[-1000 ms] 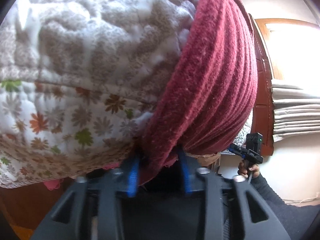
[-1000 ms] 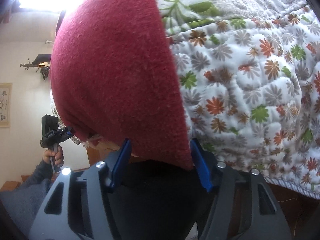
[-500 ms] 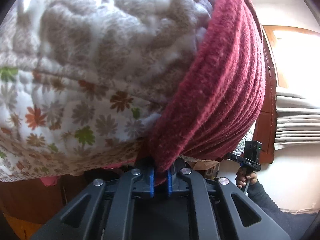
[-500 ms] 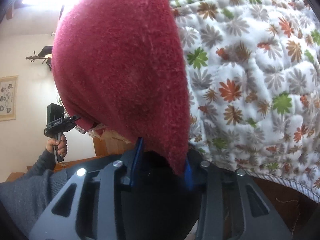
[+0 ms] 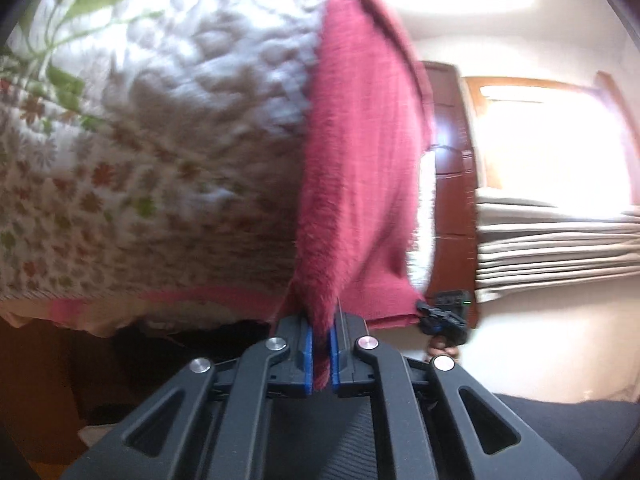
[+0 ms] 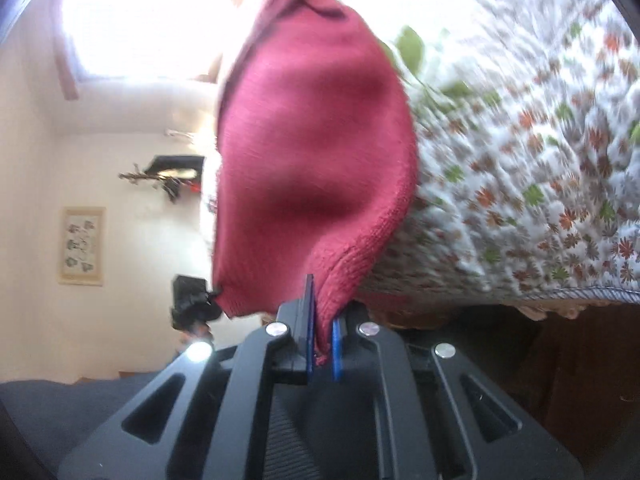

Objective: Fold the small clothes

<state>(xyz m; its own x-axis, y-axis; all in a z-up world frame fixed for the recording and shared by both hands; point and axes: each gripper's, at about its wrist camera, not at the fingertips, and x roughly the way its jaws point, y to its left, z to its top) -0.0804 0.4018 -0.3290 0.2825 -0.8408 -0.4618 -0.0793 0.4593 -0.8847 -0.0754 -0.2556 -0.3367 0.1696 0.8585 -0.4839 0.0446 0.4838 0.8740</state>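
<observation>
A dark red knitted garment hangs stretched between both grippers, lifted off the flowered quilt. My left gripper is shut on one lower corner of it, the cloth pinched between the blue pads. In the right wrist view the same garment bulges upward from my right gripper, which is shut on the other corner. Each view also shows the opposite gripper small at the garment's far corner, the right gripper and the left gripper.
The quilted bed cover fills one side of both views, its edge just beyond the fingers. A dark wooden headboard, a bright window and pale curtains lie behind. A framed picture hangs on the wall.
Both grippers closed on the garment's corners, then raised it off the quilt and pulled back, so it now hangs stretched and upright between them. The views are blurred by motion.
</observation>
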